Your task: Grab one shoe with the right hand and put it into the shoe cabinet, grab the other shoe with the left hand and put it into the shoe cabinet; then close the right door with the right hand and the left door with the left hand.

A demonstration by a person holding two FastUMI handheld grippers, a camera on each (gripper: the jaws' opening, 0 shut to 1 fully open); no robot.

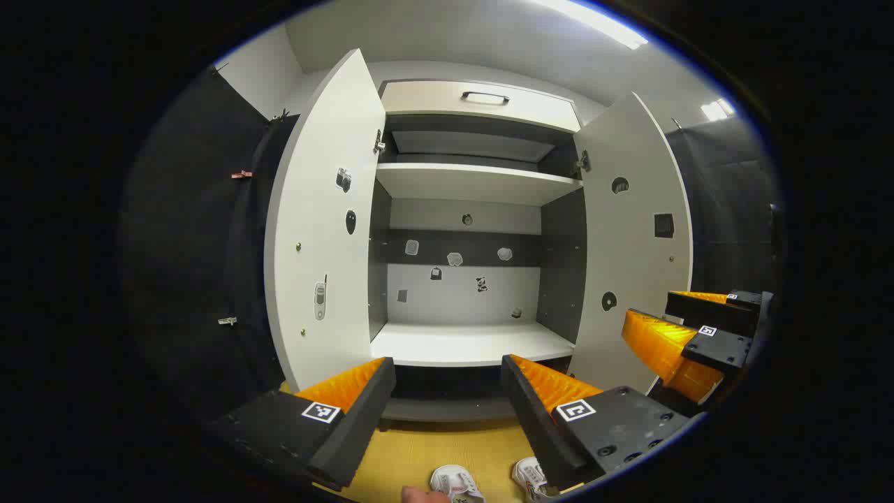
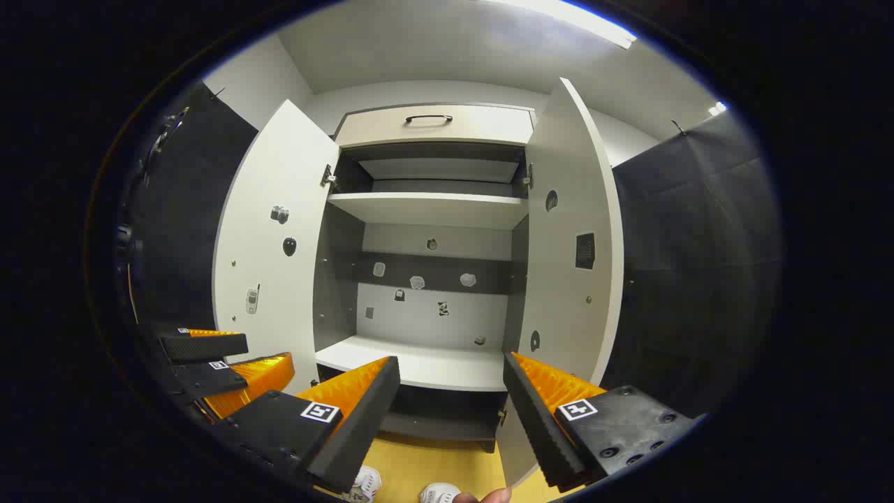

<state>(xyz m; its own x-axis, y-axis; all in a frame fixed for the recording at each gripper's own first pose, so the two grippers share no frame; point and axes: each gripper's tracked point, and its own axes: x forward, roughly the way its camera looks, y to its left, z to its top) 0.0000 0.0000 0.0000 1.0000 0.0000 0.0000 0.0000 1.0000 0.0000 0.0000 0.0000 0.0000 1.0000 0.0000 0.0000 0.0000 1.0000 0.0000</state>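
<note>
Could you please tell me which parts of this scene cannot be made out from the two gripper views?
- Shoes: in the left gripper view the bottom edge cuts them off and the left gripper covers one; in the right gripper view the right gripper hides most of them.
- Stickers on the cabinet's back wall: too small to identify.
- Cabinet's lowest compartment: dark, partly behind the fingers.

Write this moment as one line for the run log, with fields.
stage: start | shoes on floor | cabinet doors open, shelf bare | left gripper open | right gripper open
</note>
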